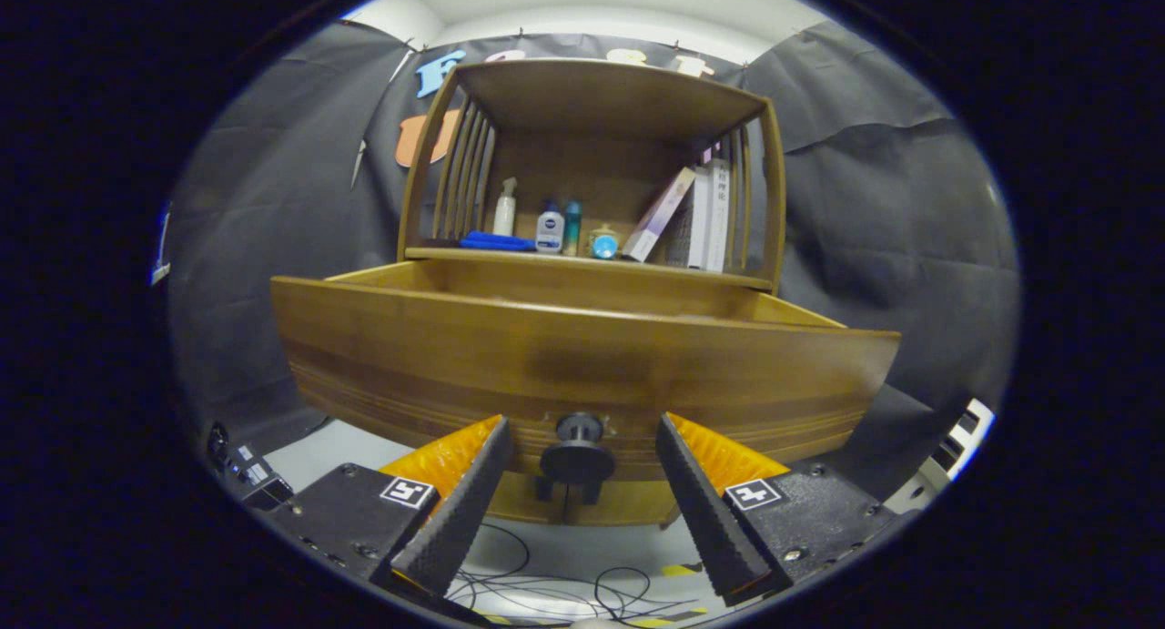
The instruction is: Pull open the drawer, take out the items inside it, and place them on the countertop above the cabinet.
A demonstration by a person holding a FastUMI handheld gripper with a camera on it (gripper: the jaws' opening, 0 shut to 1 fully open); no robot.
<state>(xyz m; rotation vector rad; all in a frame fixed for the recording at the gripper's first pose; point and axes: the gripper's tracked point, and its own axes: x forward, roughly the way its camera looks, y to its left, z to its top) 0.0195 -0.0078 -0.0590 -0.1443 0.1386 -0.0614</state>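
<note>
A wooden cabinet stands ahead with its drawer (582,356) pulled out toward me. The drawer's wide front panel faces me, and its inside is hidden behind that panel. A dark round knob (577,458) sits low on the panel, between my two fingers. My gripper (582,433) is open, one finger on each side of the knob, neither touching it. Above the drawer lies the countertop (582,259), a wooden shelf under a slatted hutch.
On the countertop stand a folded blue cloth (496,241), a white spray bottle (504,208), two small bottles (550,228), a round blue item (603,244) and several leaning books (696,218). Black cables (564,588) lie on the floor below my fingers. A dark device (246,472) sits low left.
</note>
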